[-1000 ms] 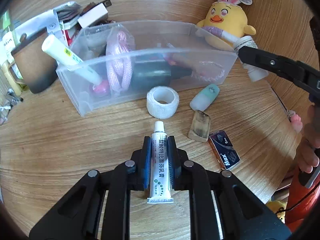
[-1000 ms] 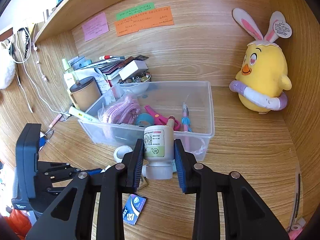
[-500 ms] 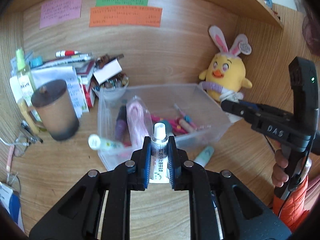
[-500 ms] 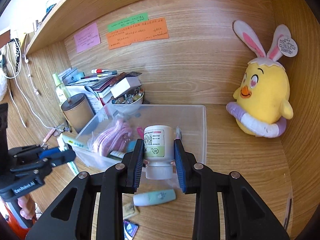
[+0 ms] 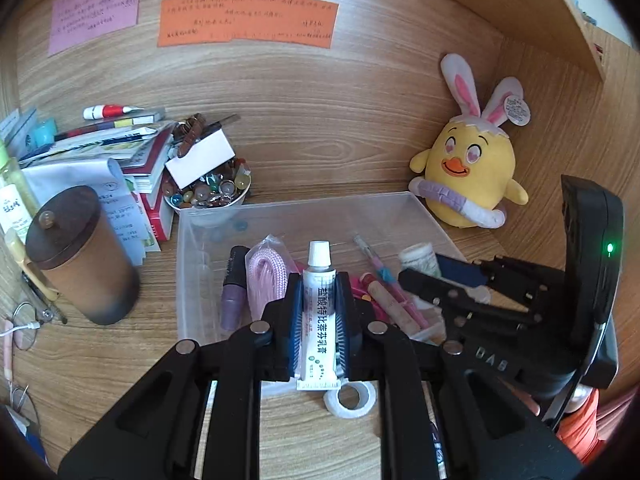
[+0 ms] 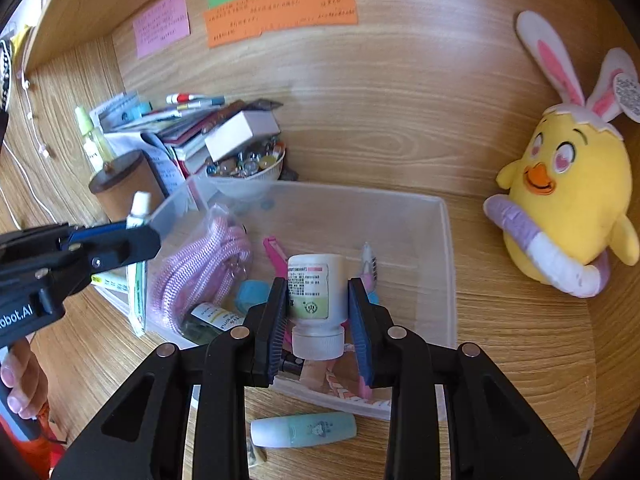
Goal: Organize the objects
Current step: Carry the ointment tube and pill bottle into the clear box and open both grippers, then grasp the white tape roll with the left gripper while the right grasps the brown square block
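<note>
Wood-grain panels wall in a table (image 5: 100, 360) with coloured paper notes stuck on the back panel, a yellow plush chick (image 5: 468, 168) in the right corner and a heap of books, a bowl of glass beads (image 5: 212, 192) and a lidded brown cup (image 5: 80, 256) on the left. Between them sits a clear plastic bin (image 5: 404, 208), already holding a pink cord, pens and other small things. The left tool (image 5: 319, 320) is closed tight on a small white ointment tube (image 5: 318, 308), gripped across its flat body with the cap pointing forward over the bin's near half. The right tool (image 6: 318, 312) is clamped on a white pill bottle (image 6: 316, 288), held by its sides with the cap toward the camera, also above the bin. The tube looks light and soft, so a hard squeeze could dent it or push its contents toward the cap; mid-body is the sensible hold. The bottle looks light, rigid and smooth, likely to slip if the pads loosen. Open floor remains in the bin's far right part, while the left side is crowded. The two tools sit close together over the bin, so they could knock each other or the thin rim. A roll of white tape (image 5: 350, 398) and a pale green tube (image 6: 304, 428) lie on the table just outside the bin's near wall.
</note>
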{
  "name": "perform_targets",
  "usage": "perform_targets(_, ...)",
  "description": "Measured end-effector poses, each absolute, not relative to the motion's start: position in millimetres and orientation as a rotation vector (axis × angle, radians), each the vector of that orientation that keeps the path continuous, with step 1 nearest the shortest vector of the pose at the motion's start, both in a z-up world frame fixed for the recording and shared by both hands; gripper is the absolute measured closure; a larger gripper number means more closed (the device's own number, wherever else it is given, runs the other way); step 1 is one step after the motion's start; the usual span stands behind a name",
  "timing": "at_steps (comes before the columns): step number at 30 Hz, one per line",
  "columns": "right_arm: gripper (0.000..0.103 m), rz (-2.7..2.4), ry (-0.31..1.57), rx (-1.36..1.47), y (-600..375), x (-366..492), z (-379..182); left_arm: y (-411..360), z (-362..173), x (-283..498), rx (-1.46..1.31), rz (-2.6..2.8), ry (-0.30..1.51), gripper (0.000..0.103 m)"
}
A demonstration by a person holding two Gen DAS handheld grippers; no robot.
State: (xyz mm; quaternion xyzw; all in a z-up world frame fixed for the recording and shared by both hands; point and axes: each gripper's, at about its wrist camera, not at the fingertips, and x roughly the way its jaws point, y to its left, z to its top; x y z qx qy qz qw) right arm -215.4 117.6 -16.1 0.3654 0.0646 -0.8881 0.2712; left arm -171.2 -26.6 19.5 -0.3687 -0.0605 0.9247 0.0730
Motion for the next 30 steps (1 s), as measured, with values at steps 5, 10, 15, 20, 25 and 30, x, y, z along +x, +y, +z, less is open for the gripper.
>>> perform_targets(5, 0.076, -2.363, 0.206, 1.037, 110, -222, -32, -23, 4, -191, -1.204, 2.731, -0.183, 0.088)
perform_targets(10, 0.074, -2.348, 0.234, 1.041, 107, -220, -36, -24, -4, -194, -1.242, 2.700, -0.215, 0.088)
perform_targets(15, 0.055, -2.375, 0.236, 0.998, 111, -211, -25, -24, 5, -180, -1.193, 2.727, -0.186, 0.087)
perform_targets(20, 0.047, -2.383, 0.200, 0.948, 122, -196, -10, -20, 17, -159, -1.123, 2.786, -0.115, 0.065)
perform_targets(25, 0.038, -2.381, 0.184, 0.906, 133, -177, 1, -21, 24, -139, -1.084, 2.843, -0.094, 0.045)
perform_targets(30, 0.036, -2.360, 0.206, 0.897, 140, -152, -3, -22, 20, -124, -1.083, 2.835, -0.081, 0.041)
